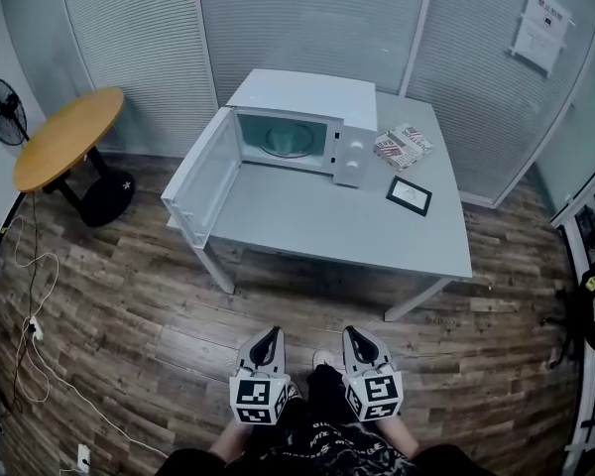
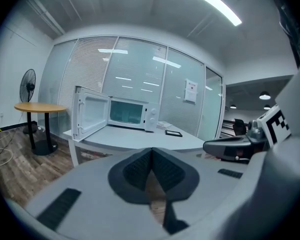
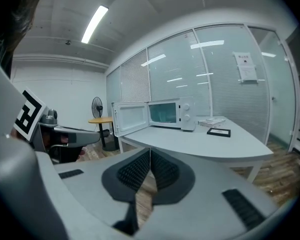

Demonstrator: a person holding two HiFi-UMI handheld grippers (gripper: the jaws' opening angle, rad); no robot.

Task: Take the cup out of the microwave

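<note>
now | left gripper (image 1: 270, 334) + right gripper (image 1: 355, 332): 2, closed | microwave (image 1: 299, 117): 1

Cool, even light from ceiling strip lamps (image 2: 214, 4) — sharp centres, strong fisheye bending and dark corners.

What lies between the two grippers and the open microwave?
In the head view, only wooden floor and a bare stretch of the grey table separate the left gripper and right gripper from the microwave.
</note>
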